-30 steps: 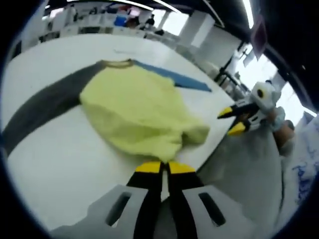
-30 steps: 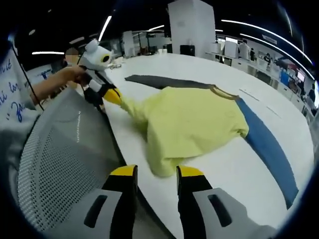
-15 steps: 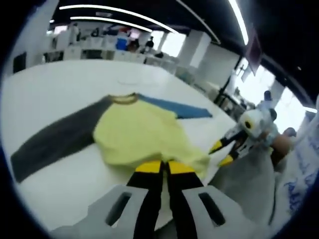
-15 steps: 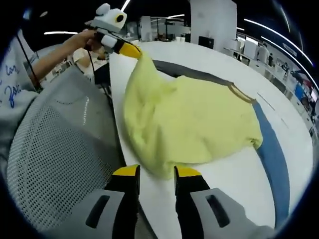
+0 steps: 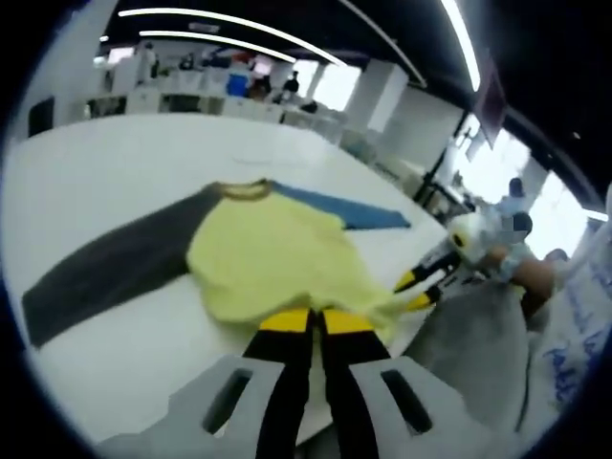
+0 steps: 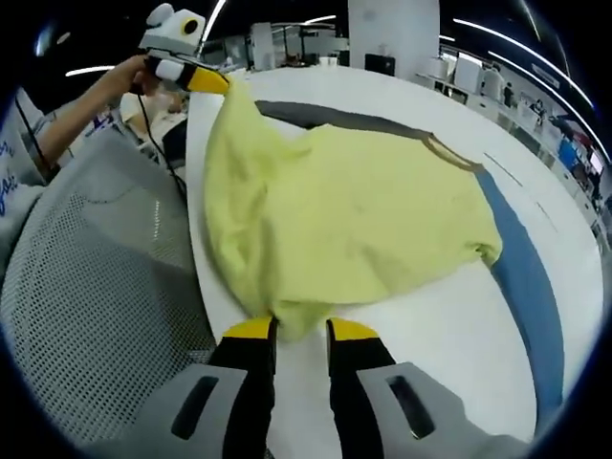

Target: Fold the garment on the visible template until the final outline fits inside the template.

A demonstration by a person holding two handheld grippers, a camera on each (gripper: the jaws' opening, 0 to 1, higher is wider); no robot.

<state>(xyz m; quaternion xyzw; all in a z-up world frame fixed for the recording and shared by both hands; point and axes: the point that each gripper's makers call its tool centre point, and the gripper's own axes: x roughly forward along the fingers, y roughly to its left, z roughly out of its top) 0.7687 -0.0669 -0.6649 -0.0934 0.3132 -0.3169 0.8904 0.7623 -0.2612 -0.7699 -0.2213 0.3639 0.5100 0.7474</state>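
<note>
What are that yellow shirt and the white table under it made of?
The yellow shirt looks like soft matte knit cloth, probably cotton: it drapes and wrinkles where the left tool lifts its hem. The table seems a hard, smooth white laminate or painted board with a faint sheen; I can't tell which.

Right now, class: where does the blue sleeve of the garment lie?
In the right gripper view, the blue sleeve lies flat on the white table, on the right, stretching out from the yellow body.
</note>
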